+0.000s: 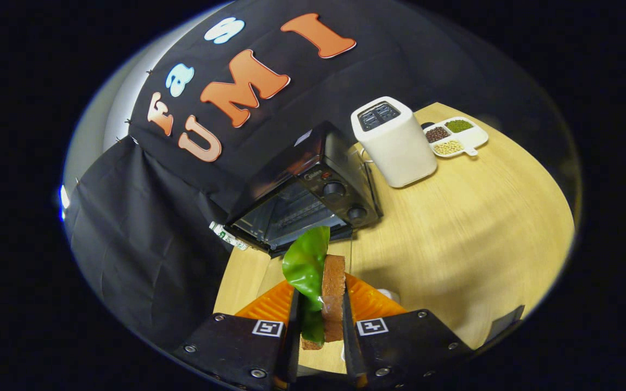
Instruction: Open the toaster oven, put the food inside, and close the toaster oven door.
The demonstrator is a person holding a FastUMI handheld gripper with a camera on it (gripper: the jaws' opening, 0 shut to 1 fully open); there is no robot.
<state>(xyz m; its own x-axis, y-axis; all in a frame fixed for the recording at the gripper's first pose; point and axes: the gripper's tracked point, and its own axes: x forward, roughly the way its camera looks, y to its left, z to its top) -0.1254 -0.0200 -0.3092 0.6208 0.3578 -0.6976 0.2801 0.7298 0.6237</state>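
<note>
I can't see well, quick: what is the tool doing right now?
Tool: shut on the sandwich, a bread slice with a green leaf, held just ahead of the open oven.

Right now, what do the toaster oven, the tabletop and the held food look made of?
Toaster oven: glossy black metal, probably, with a glass door. Tabletop: pale wood or laminate, faint grain. Food clamped in the hand-held gripper: brown bread slice with a shiny green leaf, likely plastic.

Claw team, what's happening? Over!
Claw shut on sandwich. Toaster oven just ahead, door looks open. White toaster beside it, path clear.
</note>
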